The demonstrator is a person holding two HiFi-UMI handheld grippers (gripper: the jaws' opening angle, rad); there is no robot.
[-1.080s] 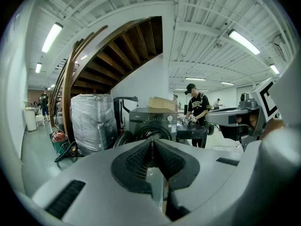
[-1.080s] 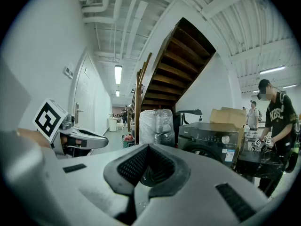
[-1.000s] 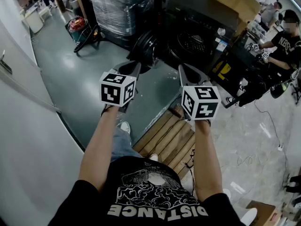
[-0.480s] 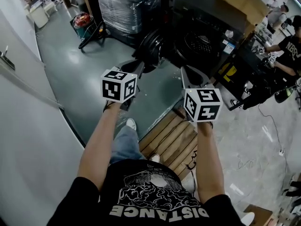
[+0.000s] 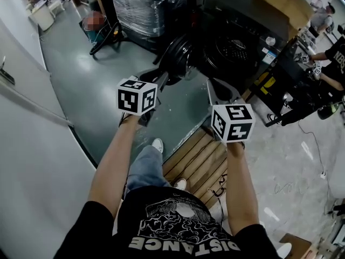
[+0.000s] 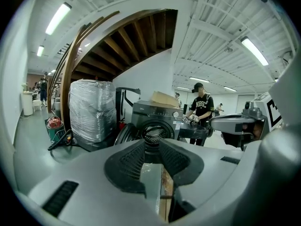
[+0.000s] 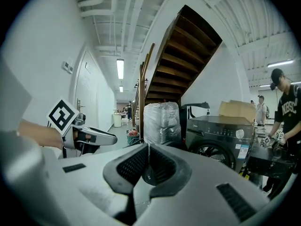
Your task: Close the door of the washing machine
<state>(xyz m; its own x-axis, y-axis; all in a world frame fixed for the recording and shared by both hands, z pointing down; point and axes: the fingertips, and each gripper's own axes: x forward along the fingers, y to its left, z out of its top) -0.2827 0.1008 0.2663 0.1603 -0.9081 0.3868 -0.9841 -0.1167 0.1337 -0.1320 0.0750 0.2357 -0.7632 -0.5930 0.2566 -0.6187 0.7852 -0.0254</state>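
Washing machine door (image 5: pixel 173 55) open, ahead of left gripper (image 5: pixel 160 79), not touched yet. Left jaws have just been opening: narrow gap, nothing between. Right gripper (image 5: pixel 218 90) jaws together, empty. Whole closing push left.

Ceiling strip lights (image 6: pixel 59 18) glare; gripper views bulge with dark fisheye corners.

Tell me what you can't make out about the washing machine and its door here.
- Door latch: head view, too dark and small.
- Washing machine panel print: right gripper view, too small.
- Its base: right gripper view, hidden behind the right gripper.
- Drum contents: head view, too dark.
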